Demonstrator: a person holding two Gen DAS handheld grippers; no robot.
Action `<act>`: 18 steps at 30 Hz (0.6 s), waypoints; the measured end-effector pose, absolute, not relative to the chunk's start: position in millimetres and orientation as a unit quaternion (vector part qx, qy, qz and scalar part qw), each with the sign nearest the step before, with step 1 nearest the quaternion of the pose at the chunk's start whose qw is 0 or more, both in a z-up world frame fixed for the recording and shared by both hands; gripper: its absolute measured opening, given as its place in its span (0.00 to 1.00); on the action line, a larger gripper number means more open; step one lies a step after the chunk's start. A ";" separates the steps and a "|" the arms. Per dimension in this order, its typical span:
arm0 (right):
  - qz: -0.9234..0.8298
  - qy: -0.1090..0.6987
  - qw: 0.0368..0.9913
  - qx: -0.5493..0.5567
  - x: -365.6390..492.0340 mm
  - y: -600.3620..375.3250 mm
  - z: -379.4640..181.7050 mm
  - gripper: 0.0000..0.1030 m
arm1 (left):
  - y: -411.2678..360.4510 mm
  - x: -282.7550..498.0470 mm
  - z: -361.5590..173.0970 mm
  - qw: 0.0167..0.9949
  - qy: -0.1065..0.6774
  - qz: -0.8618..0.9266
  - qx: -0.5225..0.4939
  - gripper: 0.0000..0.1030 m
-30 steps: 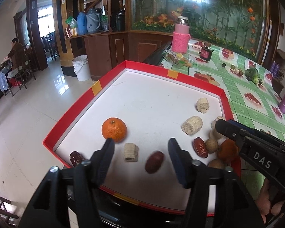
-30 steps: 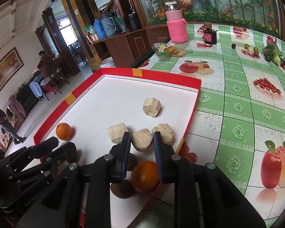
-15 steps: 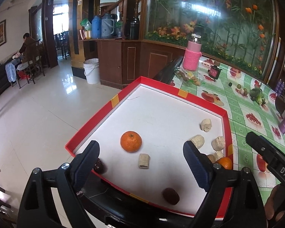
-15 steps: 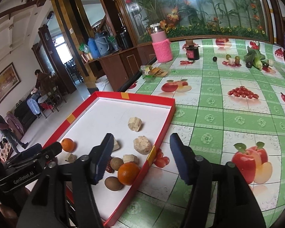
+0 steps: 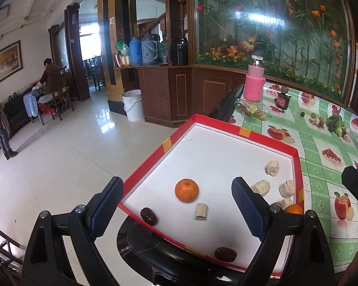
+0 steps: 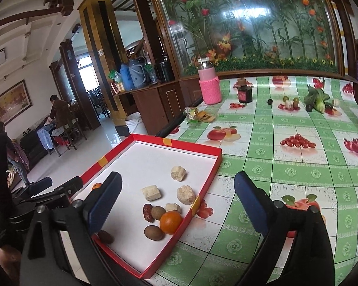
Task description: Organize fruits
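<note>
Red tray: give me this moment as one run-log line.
left gripper: open, empty, above tray | right gripper: open, empty | red tray: two oranges apart, left, right corner | sorting unfinished

Orange (image 5: 294, 209) half behind left claw (image 5: 176, 203)

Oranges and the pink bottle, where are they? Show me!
left orange (image 5: 186, 190), left wrist view, middle of its peel.
right orange (image 6: 170, 222), right wrist view, middle of its peel.
pink bottle (image 6: 210, 88), right wrist view, knitted sleeve.
</note>
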State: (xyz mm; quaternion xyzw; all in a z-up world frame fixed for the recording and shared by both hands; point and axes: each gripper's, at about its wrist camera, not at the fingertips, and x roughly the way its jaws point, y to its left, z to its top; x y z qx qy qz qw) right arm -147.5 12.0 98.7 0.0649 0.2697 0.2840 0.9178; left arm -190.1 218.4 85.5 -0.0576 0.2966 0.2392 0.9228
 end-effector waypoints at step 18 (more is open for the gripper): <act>0.281 0.244 0.926 0.067 -151.2 13.0 98.6 0.94 | 191.0 -216.2 137.8 0.940 0.194 0.279 0.035 1.00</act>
